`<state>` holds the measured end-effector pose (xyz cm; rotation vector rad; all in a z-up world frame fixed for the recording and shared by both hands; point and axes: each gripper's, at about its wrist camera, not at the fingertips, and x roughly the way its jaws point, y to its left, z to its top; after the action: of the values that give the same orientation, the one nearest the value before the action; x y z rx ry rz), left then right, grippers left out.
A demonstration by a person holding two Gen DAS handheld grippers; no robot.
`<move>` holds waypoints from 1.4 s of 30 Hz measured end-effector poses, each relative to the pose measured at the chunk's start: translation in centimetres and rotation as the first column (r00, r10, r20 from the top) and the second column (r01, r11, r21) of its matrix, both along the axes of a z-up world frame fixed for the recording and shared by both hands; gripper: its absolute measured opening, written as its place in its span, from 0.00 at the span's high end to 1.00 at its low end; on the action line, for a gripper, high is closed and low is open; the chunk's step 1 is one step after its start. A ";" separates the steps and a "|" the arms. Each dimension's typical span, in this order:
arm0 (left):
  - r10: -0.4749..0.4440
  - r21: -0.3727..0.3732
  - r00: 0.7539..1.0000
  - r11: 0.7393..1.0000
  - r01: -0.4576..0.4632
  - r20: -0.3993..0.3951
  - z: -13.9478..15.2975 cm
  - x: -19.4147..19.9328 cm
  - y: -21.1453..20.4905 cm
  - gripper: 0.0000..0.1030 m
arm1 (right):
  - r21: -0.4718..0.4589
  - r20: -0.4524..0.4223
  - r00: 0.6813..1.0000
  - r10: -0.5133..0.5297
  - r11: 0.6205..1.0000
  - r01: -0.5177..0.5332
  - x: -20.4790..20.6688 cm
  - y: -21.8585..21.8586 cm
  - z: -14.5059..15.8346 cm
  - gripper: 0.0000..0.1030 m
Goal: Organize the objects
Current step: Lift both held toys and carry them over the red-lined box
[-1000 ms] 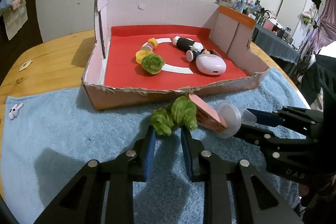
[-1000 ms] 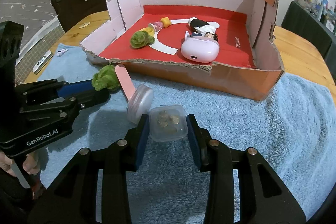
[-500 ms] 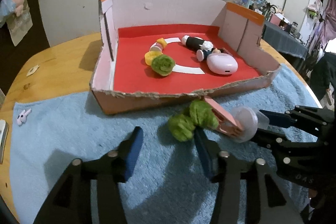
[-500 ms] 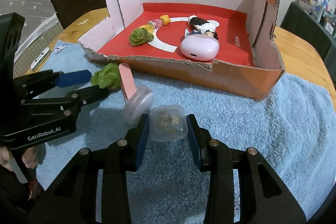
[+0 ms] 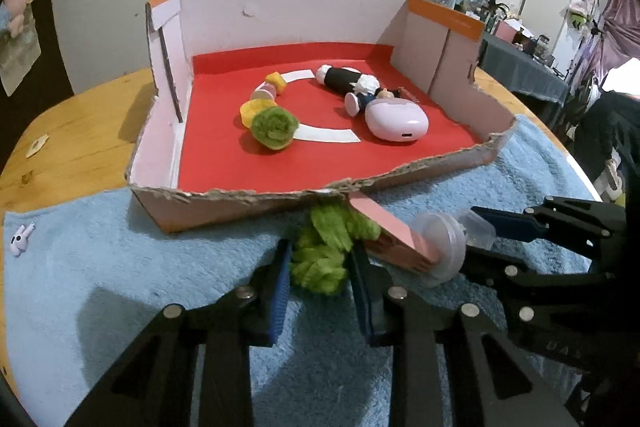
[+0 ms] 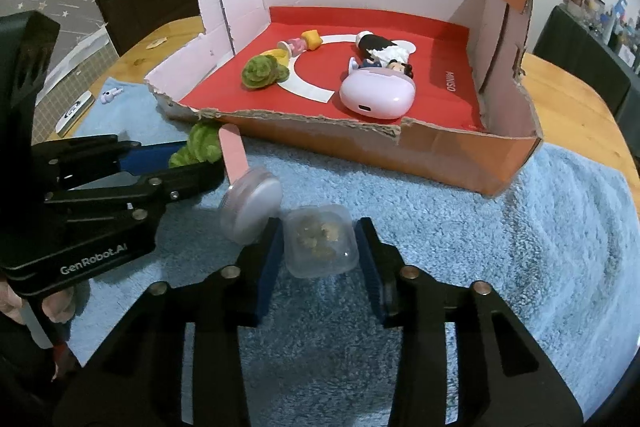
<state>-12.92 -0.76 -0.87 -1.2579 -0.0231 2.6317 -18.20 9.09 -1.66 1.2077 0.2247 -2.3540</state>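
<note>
A green fuzzy toy (image 5: 326, 247) lies on the blue towel (image 5: 100, 267) in front of the cardboard box (image 5: 240, 205). My left gripper (image 5: 320, 271) is closed around it, its blue pads touching both sides; it also shows in the right wrist view (image 6: 172, 163). A pink block (image 5: 390, 231) and a round clear lid (image 5: 440, 247) lean beside it. My right gripper (image 6: 318, 251) is shut on a small clear container (image 6: 318, 245) with brownish bits inside.
The box holds a green fuzzy ball (image 5: 276, 127), yellow and pink pieces (image 5: 264, 93), a figurine (image 5: 352, 83) and a pink case (image 5: 398, 123). A small white earbud (image 5: 20, 239) lies on the towel's left edge. The wooden table (image 5: 80, 131) surrounds everything.
My left gripper opened wide half a second ago, then moved forward and closed around the green toy. The right gripper has kept its hold on the container.
</note>
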 end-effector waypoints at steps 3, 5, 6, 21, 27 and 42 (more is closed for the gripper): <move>-0.003 0.017 1.000 1.000 0.003 -0.006 0.2 0.4 -0.1 0.73 | -0.012 0.005 1.000 -0.003 1.000 0.003 0.0 0.2 0.1 0.66; -0.005 0.020 1.000 1.000 0.006 -0.011 0.5 0.8 -0.1 0.73 | -0.015 0.005 1.000 -0.001 1.000 0.001 0.2 0.3 0.1 0.66; -0.005 0.020 1.000 1.000 0.006 -0.013 0.6 1.0 -0.1 0.73 | -0.018 0.004 1.000 0.000 1.000 0.000 0.3 0.3 0.2 0.66; -0.007 0.059 0.998 0.998 0.010 -0.057 2.8 2.4 -0.5 0.74 | -0.060 -0.038 0.999 0.019 0.998 -0.021 1.6 0.4 3.0 0.66; -0.007 0.068 0.998 0.998 0.011 -0.068 3.5 2.1 -0.6 0.74 | -0.066 -0.047 0.999 0.024 0.997 -0.027 1.5 0.2 3.8 0.66; -0.009 0.076 0.996 0.997 0.016 -0.090 5.5 0.1 -0.7 0.74 | -0.082 -0.069 0.997 0.028 0.996 -0.034 -0.1 -0.1 5.9 0.66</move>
<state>-12.85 -1.43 4.61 -1.1107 -0.1004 2.6472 -18.32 8.96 4.27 1.0790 0.1656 -2.3557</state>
